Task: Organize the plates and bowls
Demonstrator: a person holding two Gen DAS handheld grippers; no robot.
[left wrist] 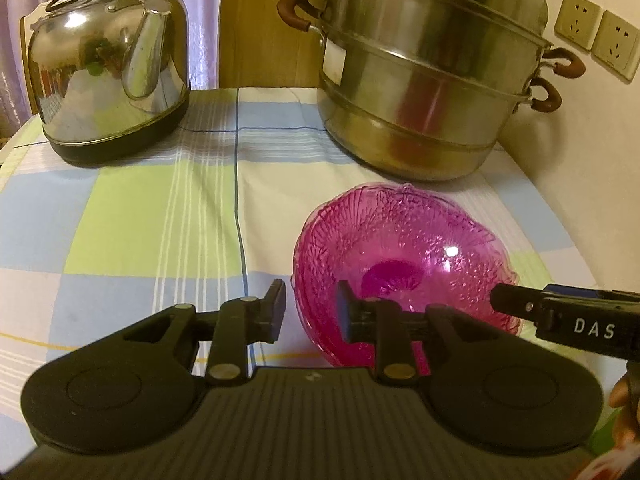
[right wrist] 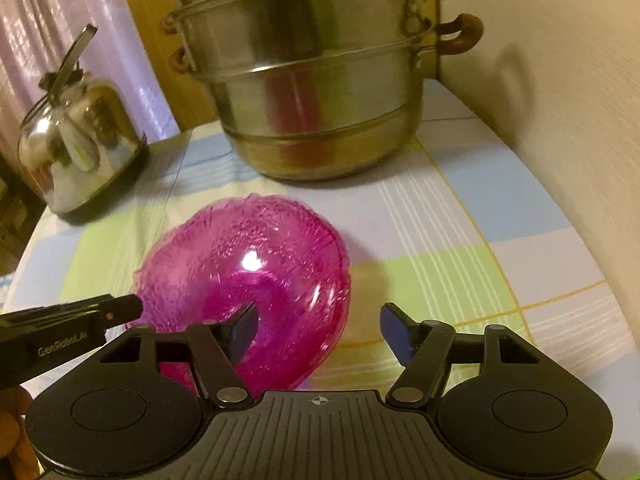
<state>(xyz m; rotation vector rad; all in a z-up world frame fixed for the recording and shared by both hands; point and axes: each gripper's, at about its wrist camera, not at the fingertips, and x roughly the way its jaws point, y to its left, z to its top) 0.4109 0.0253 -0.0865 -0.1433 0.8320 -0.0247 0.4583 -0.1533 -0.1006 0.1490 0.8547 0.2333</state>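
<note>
A translucent pink patterned bowl [left wrist: 404,268] sits on the checked tablecloth [left wrist: 132,220]; it looks like more than one bowl nested together. My left gripper [left wrist: 310,312] is open, its jaws straddling the bowl's near left rim, one finger inside. My right gripper [right wrist: 318,330] is open wide at the bowl's [right wrist: 248,280] near right rim, its left finger over the bowl and its right finger outside. Each gripper shows in the other's view: the right one in the left wrist view [left wrist: 520,306], the left one in the right wrist view [right wrist: 120,308]. I cannot tell whether the fingers touch the bowl.
A large stacked steel steamer pot [left wrist: 432,68] stands close behind the bowl. A steel kettle [left wrist: 112,76] stands at the back left. A wall with sockets [left wrist: 596,34] bounds the right side. The table edge curves away at left.
</note>
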